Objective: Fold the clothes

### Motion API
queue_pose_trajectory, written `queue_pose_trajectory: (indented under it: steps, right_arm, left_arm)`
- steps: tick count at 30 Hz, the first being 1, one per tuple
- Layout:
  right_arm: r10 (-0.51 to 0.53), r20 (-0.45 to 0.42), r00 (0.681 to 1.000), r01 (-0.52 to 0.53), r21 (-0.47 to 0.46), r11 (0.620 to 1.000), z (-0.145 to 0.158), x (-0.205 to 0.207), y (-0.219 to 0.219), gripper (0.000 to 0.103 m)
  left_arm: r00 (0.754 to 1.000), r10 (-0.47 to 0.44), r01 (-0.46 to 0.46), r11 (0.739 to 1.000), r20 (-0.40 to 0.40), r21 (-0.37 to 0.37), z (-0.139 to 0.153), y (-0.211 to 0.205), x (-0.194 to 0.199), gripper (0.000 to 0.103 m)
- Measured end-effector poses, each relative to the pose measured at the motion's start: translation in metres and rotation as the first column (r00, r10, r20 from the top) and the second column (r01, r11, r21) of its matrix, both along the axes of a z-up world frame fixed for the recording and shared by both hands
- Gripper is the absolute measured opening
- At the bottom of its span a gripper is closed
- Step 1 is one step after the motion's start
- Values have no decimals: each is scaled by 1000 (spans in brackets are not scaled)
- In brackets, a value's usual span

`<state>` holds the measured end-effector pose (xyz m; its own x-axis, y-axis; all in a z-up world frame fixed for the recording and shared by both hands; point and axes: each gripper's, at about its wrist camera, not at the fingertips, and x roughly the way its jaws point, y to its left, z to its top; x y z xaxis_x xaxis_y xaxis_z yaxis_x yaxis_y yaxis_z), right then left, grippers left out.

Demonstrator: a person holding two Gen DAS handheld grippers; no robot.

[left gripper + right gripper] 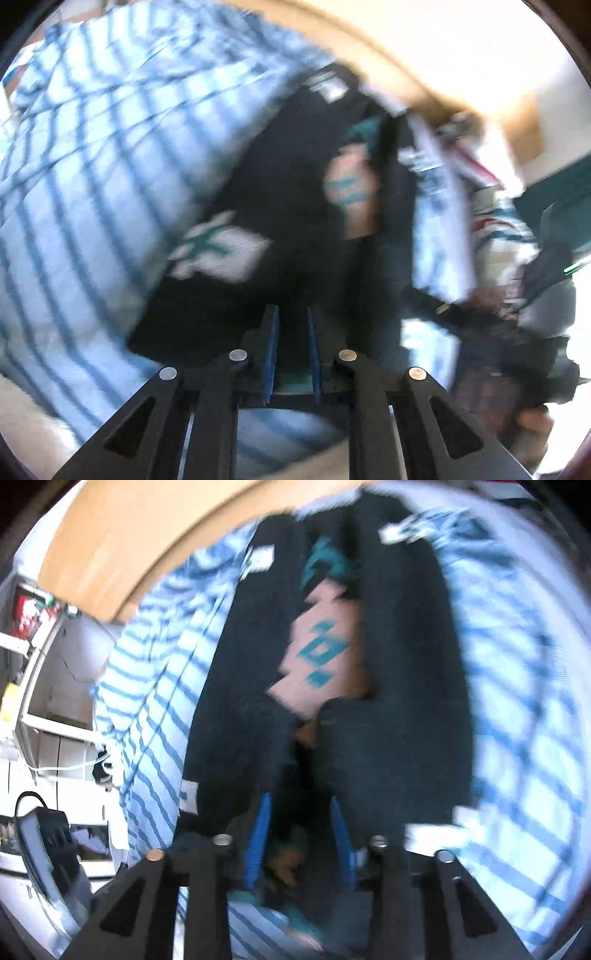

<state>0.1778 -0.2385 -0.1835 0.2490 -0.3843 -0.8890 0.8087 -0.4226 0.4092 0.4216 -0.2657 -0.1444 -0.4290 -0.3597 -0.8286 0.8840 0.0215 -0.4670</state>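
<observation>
- Both views motion-blurred; detail is limited.
- Task thing: dark navy knit garment with pink panel and teal diamond pattern (317,653), lying on a blue-and-white striped sheet (155,716) that seems to cover a bed. In the right wrist view it runs lengthwise down the middle of the sheet, striped cloth showing on both sides.
- Garment looks partly doubled over itself: dark flaps lie over the pink panel from both sides, probably sleeves or sides already brought in. My guess: mid-fold.
- Left gripper (291,350): blue pads stand a narrow gap apart, nothing visibly pinched between them, so it reads as released. Hovers over the near edge of the dark garment (280,206), likely lining up for a pinch at the hem.
- White patch with green mark (221,247) on the garment sits just ahead of the left gripper.
- Right gripper (301,834): blue pads apart, dark cloth bunched between and below them; can't tell whether the pads press on it. Reads as let go or about to take hold.
- A person's hand (532,424), blurred, at the lower right of the left wrist view.
- White shelving (55,686) beyond the sheet's left edge; wooden board (147,535) along its far edge.
- Risk: the loose knit could slide on the sheet and undo the fold.
</observation>
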Motion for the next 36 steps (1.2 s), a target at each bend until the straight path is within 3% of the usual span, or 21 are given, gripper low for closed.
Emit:
queue_pose_trajectory:
  steps: [2, 3, 5, 9, 16, 23, 26, 30, 32, 36]
  right_arm:
    - [-9, -40, 999, 10, 33, 999, 0, -16, 13, 51]
    - [-16, -51, 999, 19, 66, 998, -4, -25, 19, 51]
    - [-34, -20, 999, 36, 121, 992, -19, -40, 27, 51]
    - [-68, 173, 983, 34, 189, 981, -56, -64, 47, 55]
    - [-82, 402, 912, 2, 196, 981, -95, -72, 46, 66]
    - [-75, 428, 901, -13, 200, 980, -101, -70, 45, 66]
    - [-55, 446, 893, -39, 199, 979, -99, -62, 41, 55]
    - [-51, 402, 914, -22, 176, 984, -85, -55, 42, 45]
    - [-54, 373, 926, -8, 162, 987, -77, -53, 45, 31]
    - [-35, 314, 949, -3, 119, 993, -52, -40, 51, 28]
  left_arm:
    - [999, -36, 36, 999, -6, -18, 3, -2, -21, 62]
    - [998, -59, 59, 998, -13, -11, -1, -3, -33, 67]
    - [994, -103, 104, 994, -19, 25, -11, -2, -51, 67]
    - [987, -141, 149, 983, -79, 107, -37, -5, -78, 67]
    - [993, -69, 89, 966, -94, 241, -86, -3, -83, 64]
    - [997, -73, 77, 968, -27, 241, -84, -2, -93, 62]
    - [996, -81, 86, 970, -31, 229, -79, 1, -93, 62]
    - [997, -75, 80, 984, -36, 159, -52, 13, -76, 62]
    - [996, -89, 90, 991, -9, 102, -31, 19, -65, 62]
    - [998, -66, 66, 997, 2, 44, -6, 24, -35, 62]
